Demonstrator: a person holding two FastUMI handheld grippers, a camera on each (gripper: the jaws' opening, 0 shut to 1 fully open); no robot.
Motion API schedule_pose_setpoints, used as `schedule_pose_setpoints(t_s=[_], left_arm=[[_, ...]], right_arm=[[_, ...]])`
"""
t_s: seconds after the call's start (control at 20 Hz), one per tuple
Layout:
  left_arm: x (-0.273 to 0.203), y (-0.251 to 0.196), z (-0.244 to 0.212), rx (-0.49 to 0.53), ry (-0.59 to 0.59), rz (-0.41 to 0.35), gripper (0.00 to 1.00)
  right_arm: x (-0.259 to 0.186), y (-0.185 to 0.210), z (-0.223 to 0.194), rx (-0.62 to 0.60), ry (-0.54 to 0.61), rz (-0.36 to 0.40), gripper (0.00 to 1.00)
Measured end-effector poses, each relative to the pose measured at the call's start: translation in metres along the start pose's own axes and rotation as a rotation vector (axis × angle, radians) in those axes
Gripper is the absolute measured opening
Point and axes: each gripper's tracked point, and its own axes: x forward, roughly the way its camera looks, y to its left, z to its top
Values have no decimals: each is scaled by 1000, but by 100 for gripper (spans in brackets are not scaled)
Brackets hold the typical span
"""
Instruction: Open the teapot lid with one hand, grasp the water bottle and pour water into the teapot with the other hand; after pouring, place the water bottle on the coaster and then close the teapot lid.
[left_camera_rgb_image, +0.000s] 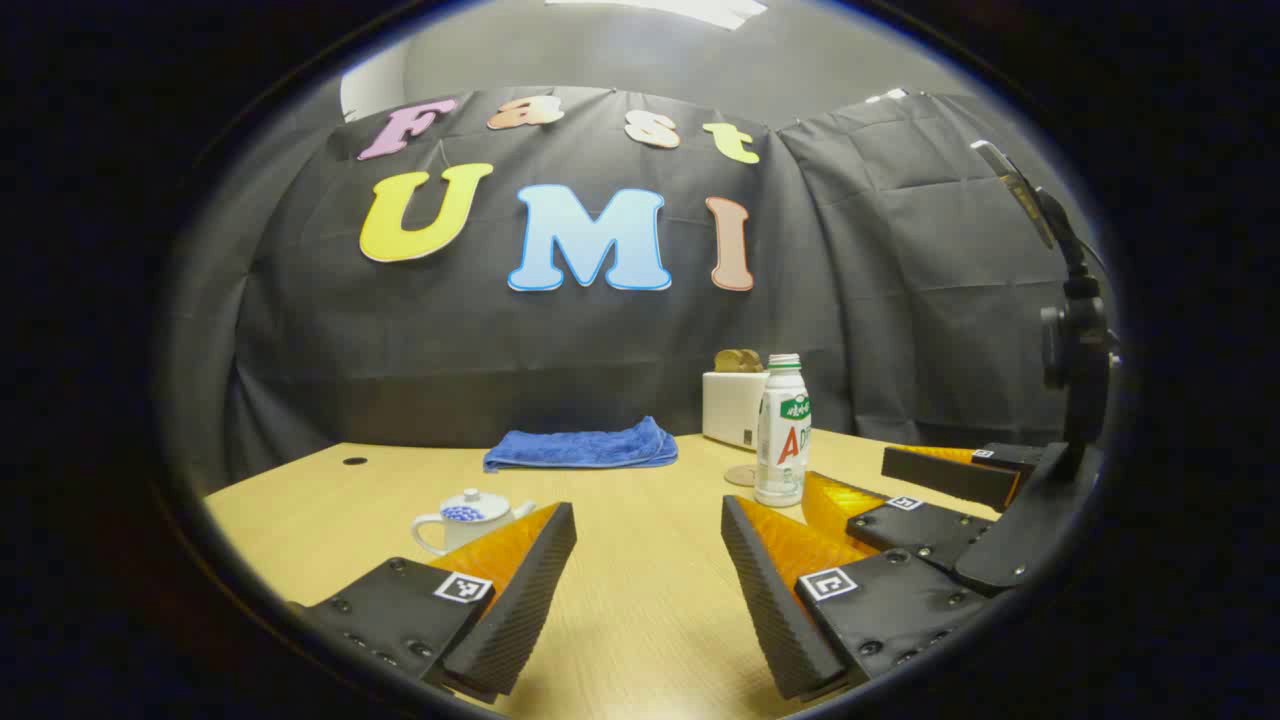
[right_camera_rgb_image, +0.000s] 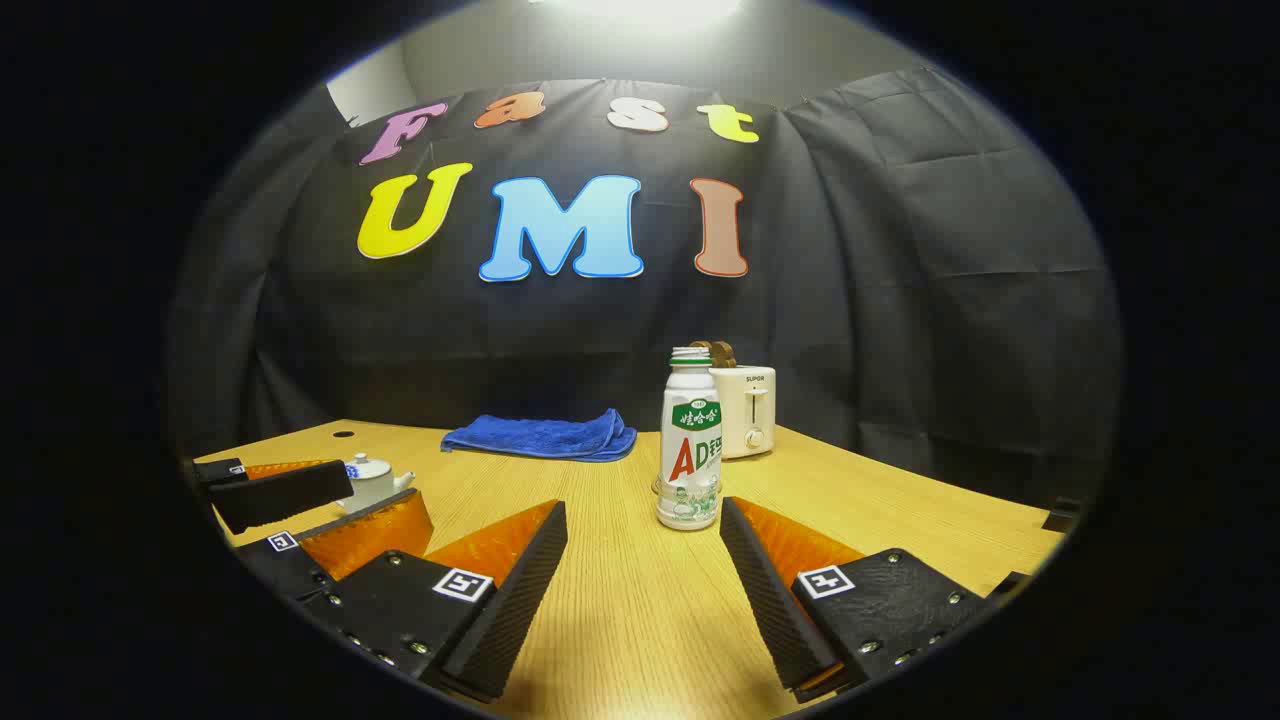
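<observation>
Both ribbed tongs (left_camera_rgb_image: 648, 560) (right_camera_rgb_image: 643, 560) gape empty over woodgrain table (right_camera_rgb_image: 640, 620); glossy teapot (left_camera_rgb_image: 468, 517) lidded.

Coaster (left_camera_rgb_image: 741, 475) mostly hidden behind bottle (left_camera_rgb_image: 782, 432); teapot (right_camera_rgb_image: 371, 481) partly behind other gripper's fingers (right_camera_rgb_image: 285, 494).

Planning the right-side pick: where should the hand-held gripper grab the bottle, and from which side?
Take the bottle at mid-body, on the label band, coming in level from the front with the right hand-held gripper. It stands upright, its straight sides fit between the open fingers, and the toaster stands close behind it, so the rear looks blocked.
</observation>
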Motion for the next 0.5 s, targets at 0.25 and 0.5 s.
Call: schedule_pose_setpoints(t_s=[0.25,0.5], left_arm=[[0,0,-1,0,1,0,99],[0,0,0,0,2,0,100]], right_arm=[[0,0,-1,1,3,1,95],[0,0,-1,1,5,1,95]])
